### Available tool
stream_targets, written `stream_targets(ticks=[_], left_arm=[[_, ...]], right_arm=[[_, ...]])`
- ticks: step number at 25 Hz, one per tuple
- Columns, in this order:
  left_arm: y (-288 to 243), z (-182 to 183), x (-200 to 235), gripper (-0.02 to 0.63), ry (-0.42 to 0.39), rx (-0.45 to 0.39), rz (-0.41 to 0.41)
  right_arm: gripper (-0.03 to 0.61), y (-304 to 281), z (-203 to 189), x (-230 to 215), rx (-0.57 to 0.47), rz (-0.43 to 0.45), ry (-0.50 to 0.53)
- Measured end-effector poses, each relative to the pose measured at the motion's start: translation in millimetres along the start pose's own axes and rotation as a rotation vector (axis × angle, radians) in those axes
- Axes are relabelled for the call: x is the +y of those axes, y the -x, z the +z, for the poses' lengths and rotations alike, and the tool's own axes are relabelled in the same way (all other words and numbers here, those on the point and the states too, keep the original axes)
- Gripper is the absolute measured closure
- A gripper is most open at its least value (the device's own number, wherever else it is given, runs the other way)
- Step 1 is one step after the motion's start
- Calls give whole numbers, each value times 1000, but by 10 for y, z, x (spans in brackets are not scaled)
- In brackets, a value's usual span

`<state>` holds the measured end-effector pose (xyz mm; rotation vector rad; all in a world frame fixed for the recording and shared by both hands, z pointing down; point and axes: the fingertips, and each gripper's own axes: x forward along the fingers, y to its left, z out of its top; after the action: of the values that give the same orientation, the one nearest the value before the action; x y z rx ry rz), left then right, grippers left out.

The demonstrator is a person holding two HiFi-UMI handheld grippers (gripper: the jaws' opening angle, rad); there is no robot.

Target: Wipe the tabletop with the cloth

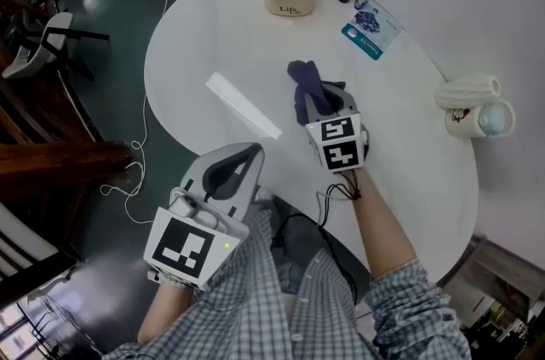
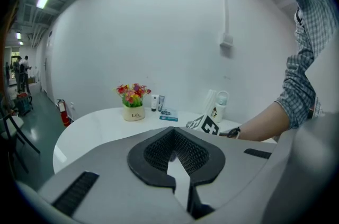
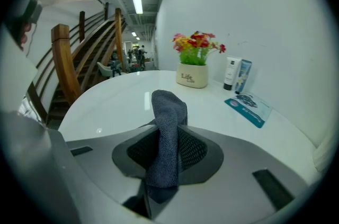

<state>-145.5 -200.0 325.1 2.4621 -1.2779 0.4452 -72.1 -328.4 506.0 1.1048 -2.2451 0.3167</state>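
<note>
Over the tabletop, the right gripper clamps the cloth, jutting beyond its tips; left gripper closed.

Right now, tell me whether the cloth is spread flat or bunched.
Bunched: the cloth is a narrow crumpled strip pinched between the right gripper's jaws, not spread flat.

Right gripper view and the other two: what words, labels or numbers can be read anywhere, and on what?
"Life": on the flower pot; the smaller line under it is too small to read.
Teal card: printed, but too blurred to read.
Two tubes: labels too small to read.
Mug: a small picture, no legible words.
</note>
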Motion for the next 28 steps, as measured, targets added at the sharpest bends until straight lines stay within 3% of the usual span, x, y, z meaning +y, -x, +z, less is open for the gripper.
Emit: stream_targets(ticks=[5,8,16,22,28], left_arm=[[145,-68,116,609,-19,38,25],[214,-51,133,609,-23,-5,18],[384,-107,147,609,-23,-26,0],[462,-128,75,609,-49,-33,-47],[448,-122,-31,609,-83,-30,-133]], right_arm=[[492,93,-37,800,-40,151,136],[491,244,-108,1209,-68,230,225],[491,695,-489,1934,-40,367,327],[491,1021,-767,2062,-5,347,300],[491,1341,-1035,1927,32,209,197]])
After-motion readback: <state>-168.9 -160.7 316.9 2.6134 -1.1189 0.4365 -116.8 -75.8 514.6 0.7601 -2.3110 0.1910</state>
